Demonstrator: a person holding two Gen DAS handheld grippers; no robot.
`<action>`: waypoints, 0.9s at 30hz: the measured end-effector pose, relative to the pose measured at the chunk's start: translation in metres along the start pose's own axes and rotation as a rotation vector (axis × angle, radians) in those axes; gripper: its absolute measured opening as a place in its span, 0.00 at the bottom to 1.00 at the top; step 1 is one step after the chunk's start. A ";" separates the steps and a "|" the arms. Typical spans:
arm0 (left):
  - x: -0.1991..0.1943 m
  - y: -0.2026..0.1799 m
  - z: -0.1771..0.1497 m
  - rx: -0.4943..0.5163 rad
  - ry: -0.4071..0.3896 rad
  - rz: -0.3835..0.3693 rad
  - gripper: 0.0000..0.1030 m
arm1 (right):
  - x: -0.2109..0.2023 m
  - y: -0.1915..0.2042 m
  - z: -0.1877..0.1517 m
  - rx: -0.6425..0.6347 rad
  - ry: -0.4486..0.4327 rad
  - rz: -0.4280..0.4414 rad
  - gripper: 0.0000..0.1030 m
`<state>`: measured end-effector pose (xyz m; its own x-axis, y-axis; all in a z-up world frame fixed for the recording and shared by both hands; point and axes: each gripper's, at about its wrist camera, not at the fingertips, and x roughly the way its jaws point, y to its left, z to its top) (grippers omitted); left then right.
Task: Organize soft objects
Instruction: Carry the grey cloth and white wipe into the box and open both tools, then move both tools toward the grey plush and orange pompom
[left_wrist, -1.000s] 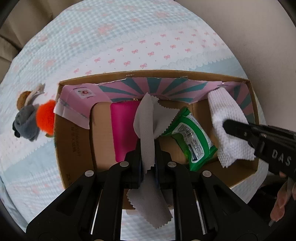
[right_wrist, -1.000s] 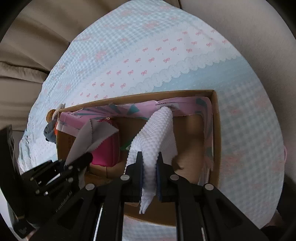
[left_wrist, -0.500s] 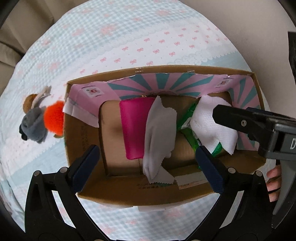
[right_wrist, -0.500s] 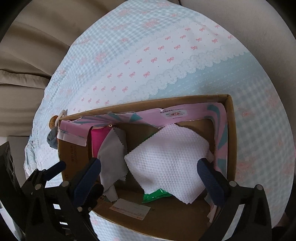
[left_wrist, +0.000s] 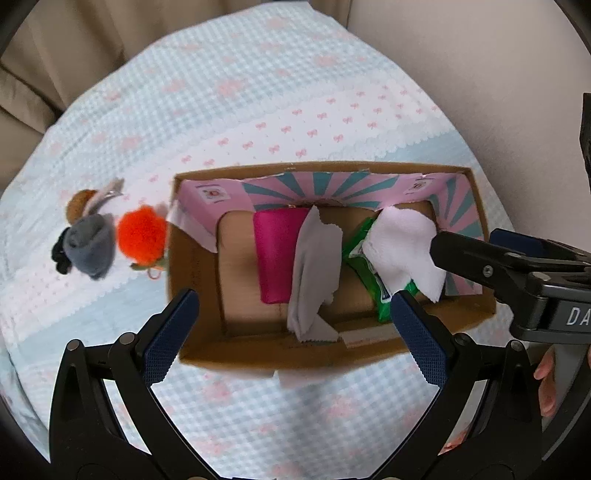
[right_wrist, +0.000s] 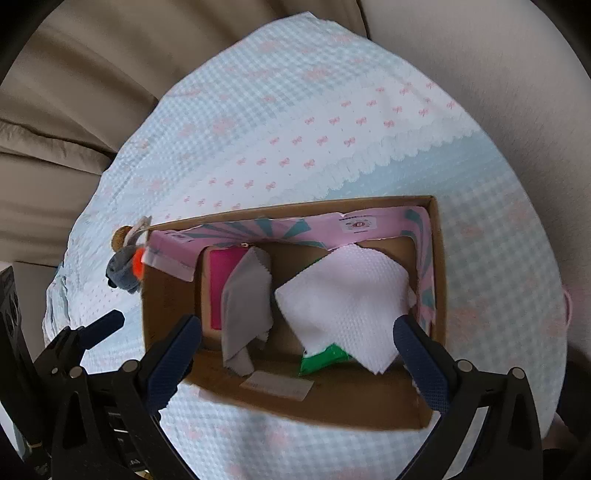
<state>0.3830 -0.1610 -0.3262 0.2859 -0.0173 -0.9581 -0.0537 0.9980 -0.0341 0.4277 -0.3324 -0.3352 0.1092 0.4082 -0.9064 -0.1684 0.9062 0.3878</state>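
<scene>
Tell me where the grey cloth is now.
In both wrist views the grey cloth lies inside the cardboard box, near its middle, between the pink pouch and the green packet.

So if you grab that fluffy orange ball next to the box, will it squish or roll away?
The orange pom-pom looks fuzzy, so it would probably squash between the fingers and spring back. It seems very light. Being round it might roll if nudged, though it lies against the grey plush toy, and the soft blanket would likely slow it.
</scene>
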 end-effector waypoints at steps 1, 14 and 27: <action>-0.005 0.001 -0.002 0.000 -0.008 -0.002 1.00 | -0.007 0.004 -0.002 -0.002 -0.008 -0.001 1.00; -0.118 0.036 -0.043 -0.031 -0.238 0.023 1.00 | -0.101 0.064 -0.050 -0.108 -0.154 -0.132 1.00; -0.227 0.112 -0.121 -0.025 -0.453 0.021 1.00 | -0.176 0.158 -0.134 -0.126 -0.448 -0.235 1.00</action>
<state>0.1963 -0.0526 -0.1473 0.6741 0.0369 -0.7378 -0.0853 0.9960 -0.0281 0.2501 -0.2760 -0.1368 0.5620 0.2276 -0.7952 -0.2023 0.9700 0.1346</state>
